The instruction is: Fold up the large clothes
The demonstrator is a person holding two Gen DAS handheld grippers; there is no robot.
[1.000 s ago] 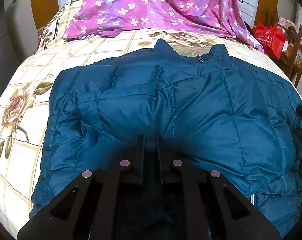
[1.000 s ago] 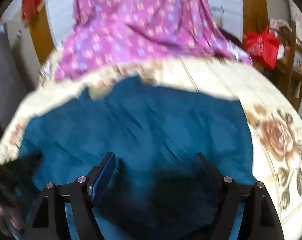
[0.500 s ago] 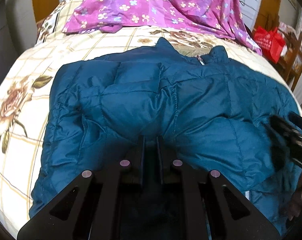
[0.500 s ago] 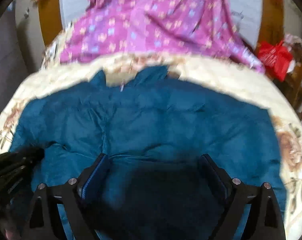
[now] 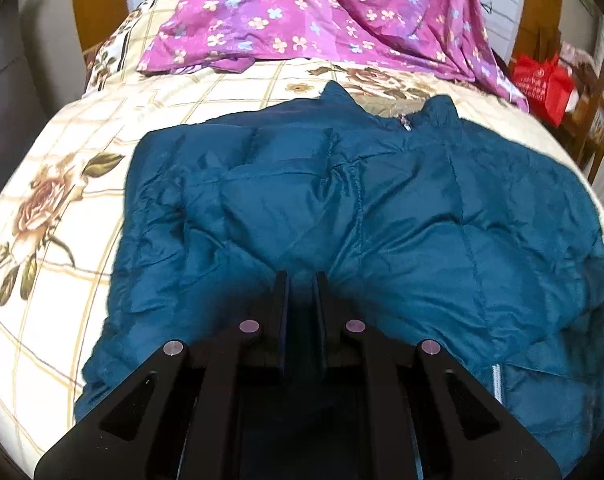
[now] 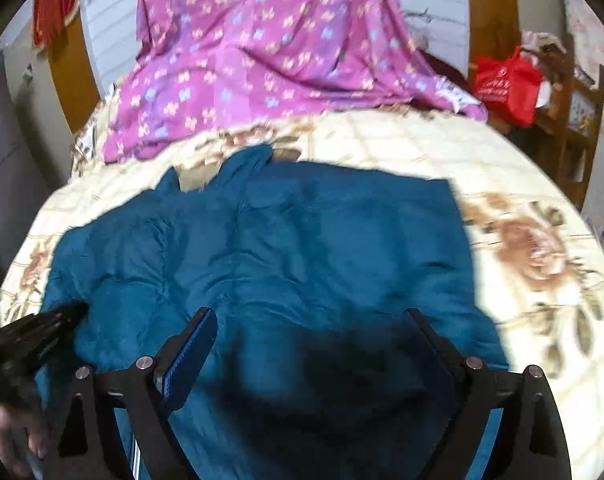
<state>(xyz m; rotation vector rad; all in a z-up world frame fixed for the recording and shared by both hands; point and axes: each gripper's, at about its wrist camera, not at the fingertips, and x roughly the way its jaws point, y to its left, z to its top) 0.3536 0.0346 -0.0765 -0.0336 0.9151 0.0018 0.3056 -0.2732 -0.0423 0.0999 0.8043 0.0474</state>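
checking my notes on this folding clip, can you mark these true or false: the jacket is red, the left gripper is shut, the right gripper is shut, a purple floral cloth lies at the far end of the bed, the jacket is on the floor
1. The jacket is red. False: it is dark teal blue; the red thing is a bag beside the bed.
2. The left gripper is shut. True.
3. The right gripper is shut. False: its jaws stand wide open above the jacket, having just been opening, with nothing pinched.
4. A purple floral cloth lies at the far end of the bed. True.
5. The jacket is on the floor. False: it lies spread on the floral bedsheet.
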